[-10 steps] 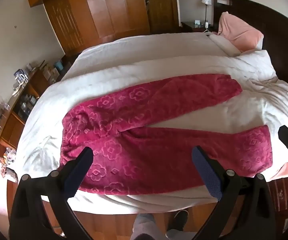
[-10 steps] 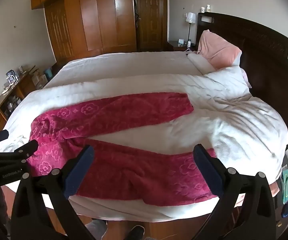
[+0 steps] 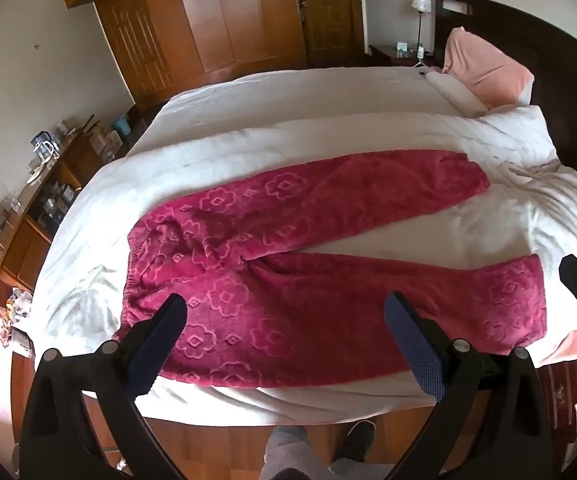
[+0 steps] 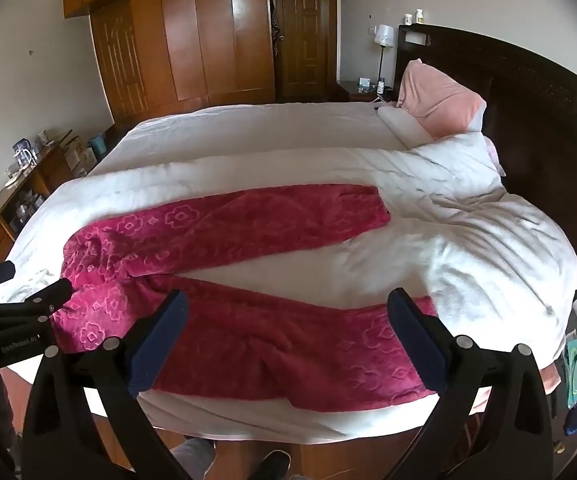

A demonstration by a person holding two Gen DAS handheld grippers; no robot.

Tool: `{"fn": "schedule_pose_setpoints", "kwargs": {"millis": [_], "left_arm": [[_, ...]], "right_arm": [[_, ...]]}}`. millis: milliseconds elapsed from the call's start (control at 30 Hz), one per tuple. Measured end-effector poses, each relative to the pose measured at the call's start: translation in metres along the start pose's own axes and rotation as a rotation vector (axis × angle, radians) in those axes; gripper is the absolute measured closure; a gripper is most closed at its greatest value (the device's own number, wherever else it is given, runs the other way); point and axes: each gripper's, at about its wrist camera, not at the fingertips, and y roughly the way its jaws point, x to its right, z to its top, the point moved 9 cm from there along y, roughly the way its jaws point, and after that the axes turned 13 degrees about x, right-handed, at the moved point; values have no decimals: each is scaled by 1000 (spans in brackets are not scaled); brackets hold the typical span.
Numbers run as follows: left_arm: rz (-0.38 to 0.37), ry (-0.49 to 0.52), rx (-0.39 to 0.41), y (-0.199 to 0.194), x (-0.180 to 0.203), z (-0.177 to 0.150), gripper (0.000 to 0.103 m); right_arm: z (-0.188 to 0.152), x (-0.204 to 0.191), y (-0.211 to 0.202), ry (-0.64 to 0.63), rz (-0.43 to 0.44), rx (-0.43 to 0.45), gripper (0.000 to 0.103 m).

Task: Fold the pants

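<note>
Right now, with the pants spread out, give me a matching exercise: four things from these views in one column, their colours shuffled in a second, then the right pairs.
Things:
1. pants
2. pillow
3. wardrobe
4. duvet

Colours:
A. white
B. brown wood
C. magenta with a flower pattern
D. pale pink

Pairs: 1-C, 2-D, 3-B, 4-A
</note>
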Motion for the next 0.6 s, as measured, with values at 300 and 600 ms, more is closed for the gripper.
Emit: {"fn": "schedule_pose_setpoints", "kwargs": {"millis": [300, 600], "left_arm": [[1, -3, 0, 1, -4, 0, 5], [6, 2, 3, 2, -5, 0, 5]], "right_arm": [[-1, -5, -5, -3, 4, -4, 3], [-2, -8, -2, 4, 8, -8, 3]]}}
